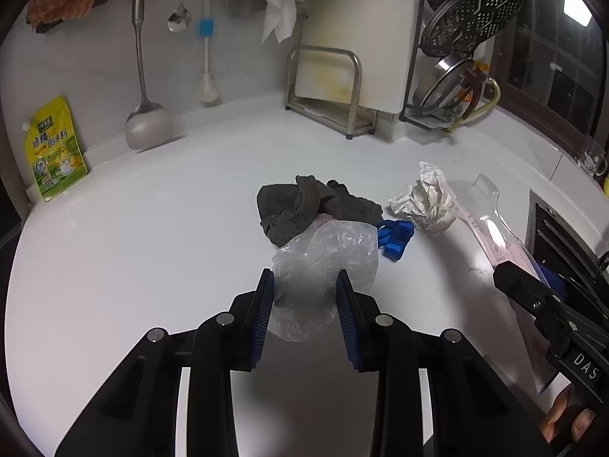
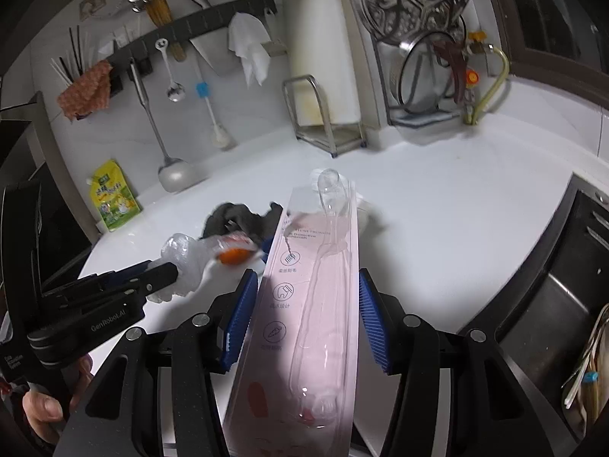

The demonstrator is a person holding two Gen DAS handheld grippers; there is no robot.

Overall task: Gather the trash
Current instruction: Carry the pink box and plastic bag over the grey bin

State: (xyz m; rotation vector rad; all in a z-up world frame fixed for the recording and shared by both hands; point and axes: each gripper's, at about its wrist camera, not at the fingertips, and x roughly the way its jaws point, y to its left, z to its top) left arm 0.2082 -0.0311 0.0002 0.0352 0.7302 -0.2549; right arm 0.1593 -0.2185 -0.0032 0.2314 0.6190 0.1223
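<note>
White kitchen counter is carrying leftover litter: a paper wad and rag. Left gripper is clenching a plastic bag, right gripper is pinching toothbrush packaging, both seemingly raised for disposal.

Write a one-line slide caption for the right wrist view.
Right gripper holds a pink toothbrush blister pack above the white counter, while the left gripper grips a crumpled clear plastic bag.
</note>
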